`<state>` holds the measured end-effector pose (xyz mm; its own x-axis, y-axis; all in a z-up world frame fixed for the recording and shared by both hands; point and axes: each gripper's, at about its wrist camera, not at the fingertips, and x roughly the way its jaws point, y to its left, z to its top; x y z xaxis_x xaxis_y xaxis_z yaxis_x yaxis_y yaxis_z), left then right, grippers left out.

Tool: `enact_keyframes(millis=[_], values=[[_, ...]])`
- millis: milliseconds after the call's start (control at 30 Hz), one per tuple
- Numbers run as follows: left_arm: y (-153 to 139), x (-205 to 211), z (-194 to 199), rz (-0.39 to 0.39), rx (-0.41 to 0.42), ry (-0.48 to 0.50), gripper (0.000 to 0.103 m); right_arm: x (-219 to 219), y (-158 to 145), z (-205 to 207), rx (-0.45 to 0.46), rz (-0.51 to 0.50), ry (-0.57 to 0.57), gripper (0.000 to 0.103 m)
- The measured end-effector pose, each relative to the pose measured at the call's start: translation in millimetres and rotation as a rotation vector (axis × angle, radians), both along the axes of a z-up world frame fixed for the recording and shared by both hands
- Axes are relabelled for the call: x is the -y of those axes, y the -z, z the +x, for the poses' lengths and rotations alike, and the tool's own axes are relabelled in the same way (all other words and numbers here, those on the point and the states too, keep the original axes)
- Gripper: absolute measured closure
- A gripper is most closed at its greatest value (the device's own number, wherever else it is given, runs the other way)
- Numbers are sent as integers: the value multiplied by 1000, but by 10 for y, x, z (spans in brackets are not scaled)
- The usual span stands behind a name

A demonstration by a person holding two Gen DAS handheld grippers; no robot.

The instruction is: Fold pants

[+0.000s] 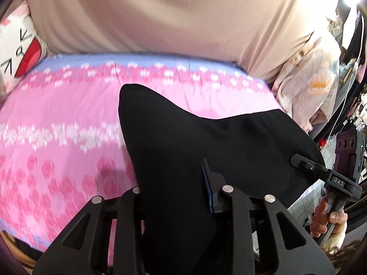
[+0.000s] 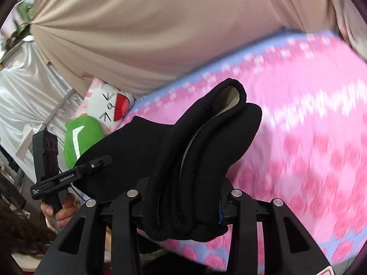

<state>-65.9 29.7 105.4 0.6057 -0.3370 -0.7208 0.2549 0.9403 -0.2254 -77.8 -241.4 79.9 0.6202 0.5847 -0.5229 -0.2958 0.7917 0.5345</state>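
- The black pants (image 1: pixel 206 142) hang in the air above the bed (image 1: pixel 57 137), stretched between the two grippers and lifted off the pink flowered sheet.
- The left gripper (image 1: pixel 176 197) pinches a thick bunch of the pants between its fingers; the cloth fills the gap and rises forward in a rounded peak over the bed.
- From that grip the pants run to the right, where the right gripper (image 1: pixel 302 163) bites on the far edge of the cloth, held by the person's right hand (image 1: pixel 325 217).
- In the right wrist view, the right gripper (image 2: pixel 183 197) is clamped on several stacked folds of the pants (image 2: pixel 201 142), with a pale lining showing between the layers at the top.
- The cloth spreads left from there to the left gripper (image 2: pixel 101 161), which grips its edge, held by the left hand (image 2: pixel 62 210).
- A beige curtain (image 1: pixel 160 16) hangs behind the bed.
- A white cushion with a cartoon face (image 2: pixel 107 107) and a green cushion (image 2: pixel 82 137) lie at the bed's end.
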Motion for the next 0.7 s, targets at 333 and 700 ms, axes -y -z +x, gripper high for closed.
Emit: enact_keyframes(millis=[333, 700], values=[[-1057, -68, 276, -21, 314, -8, 75, -198, -1193, 379, 327, -53, -26, 66], [-1466, -29, 1205, -7, 501, -87, 74, -298, -1625, 1386, 507, 9, 33, 66]])
